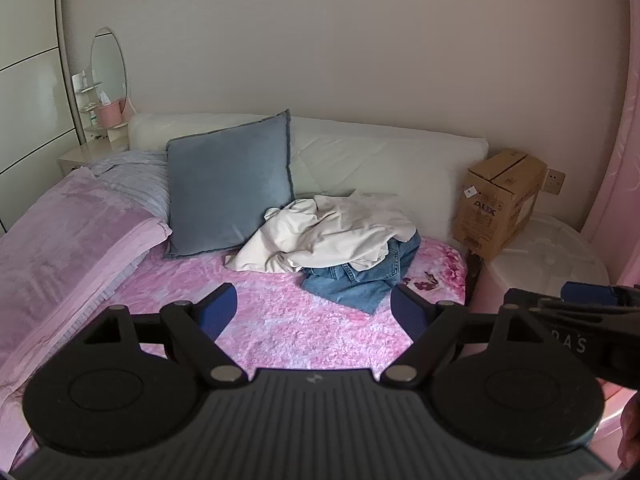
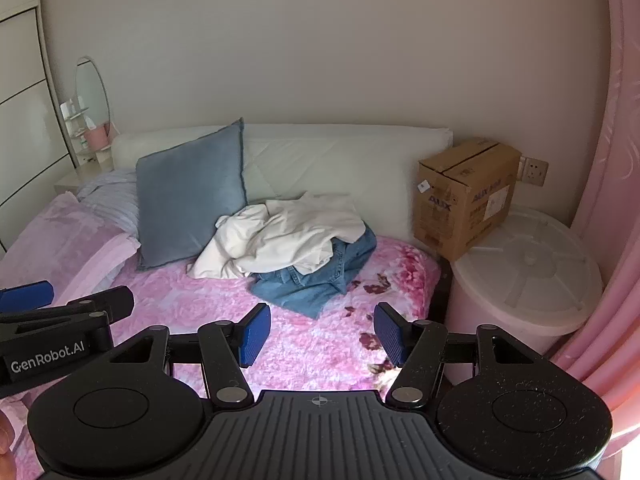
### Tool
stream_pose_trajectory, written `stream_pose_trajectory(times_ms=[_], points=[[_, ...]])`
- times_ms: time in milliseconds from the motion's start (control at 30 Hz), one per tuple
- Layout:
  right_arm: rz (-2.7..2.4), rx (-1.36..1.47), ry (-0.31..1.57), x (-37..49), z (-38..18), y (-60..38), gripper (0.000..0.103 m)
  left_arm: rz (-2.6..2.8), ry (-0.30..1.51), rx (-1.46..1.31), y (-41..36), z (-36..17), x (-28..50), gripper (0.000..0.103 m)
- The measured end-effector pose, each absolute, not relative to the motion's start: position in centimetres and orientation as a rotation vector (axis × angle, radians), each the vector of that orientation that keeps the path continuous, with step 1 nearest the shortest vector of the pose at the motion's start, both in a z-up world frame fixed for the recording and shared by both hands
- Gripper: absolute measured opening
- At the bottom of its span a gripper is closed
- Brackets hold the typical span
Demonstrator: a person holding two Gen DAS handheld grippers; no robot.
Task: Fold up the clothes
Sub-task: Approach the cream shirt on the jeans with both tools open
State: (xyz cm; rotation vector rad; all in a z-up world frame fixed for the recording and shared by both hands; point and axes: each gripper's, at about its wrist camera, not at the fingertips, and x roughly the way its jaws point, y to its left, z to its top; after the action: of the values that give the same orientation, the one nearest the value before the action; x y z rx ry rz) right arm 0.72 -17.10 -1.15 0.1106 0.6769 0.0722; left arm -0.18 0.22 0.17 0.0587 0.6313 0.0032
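A crumpled cream-white garment [image 1: 328, 234] [image 2: 280, 234] lies heaped on blue jeans [image 1: 364, 280] [image 2: 316, 280] on the pink floral bedspread [image 1: 288, 320] [image 2: 312, 348], near the headboard. My left gripper [image 1: 314, 312] hovers over the bedspread short of the pile, its blue pads wide apart with nothing between them. My right gripper [image 2: 322, 334] hangs likewise above the bedspread in front of the jeans, open and empty. Each gripper shows at the edge of the other's view: the right gripper's fingers [image 1: 580, 300] and the left gripper's fingers [image 2: 68, 308].
A blue-grey cushion [image 1: 230, 184] [image 2: 190, 192] leans on the white headboard [image 1: 384, 164] left of the pile. A folded pink blanket [image 1: 68, 240] lies at the left. A cardboard box [image 1: 500, 204] [image 2: 464, 196] sits on a white round bin [image 2: 528, 272] beside the bed. Pink curtain [image 2: 612, 200] at right.
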Motion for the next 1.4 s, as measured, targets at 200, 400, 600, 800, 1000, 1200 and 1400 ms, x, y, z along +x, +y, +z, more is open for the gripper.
stream_pose_trajectory(times_ms=[200, 400, 600, 800, 1000, 1200, 1400], points=[[0.081, 0.107, 0.675, 0.8, -1.2, -17.1, 0.061, 0.010, 0.622, 0.056, 0.6, 0.0, -0.9, 0.082], [0.096, 0.102, 0.673, 1.3, -1.2, -17.0, 0.061, 0.035, 0.624, 0.052, 1.0, 0.1, -0.9, 0.082], [0.115, 0.092, 0.686, 2.3, -1.5, -17.0, 0.061, 0.052, 0.633, 0.047, 1.2, 0.1, -0.4, 0.082], [0.123, 0.069, 0.691, 3.3, -2.0, -17.0, 0.061, 0.057, 0.650, 0.042, 0.9, -0.3, 0.6, 0.082], [0.127, 0.067, 0.710, 4.8, -2.7, -17.6, 0.061, 0.061, 0.664, 0.036, 0.5, -0.8, 2.1, 0.082], [0.128, 0.068, 0.721, 6.7, -3.3, -18.5, 0.061, 0.067, 0.678, 0.034, 0.1, -1.4, 4.2, 0.082], [0.127, 0.068, 0.750, 9.4, -4.4, -19.5, 0.061, 0.074, 0.707, 0.032, -0.8, -2.5, 7.3, 0.082]])
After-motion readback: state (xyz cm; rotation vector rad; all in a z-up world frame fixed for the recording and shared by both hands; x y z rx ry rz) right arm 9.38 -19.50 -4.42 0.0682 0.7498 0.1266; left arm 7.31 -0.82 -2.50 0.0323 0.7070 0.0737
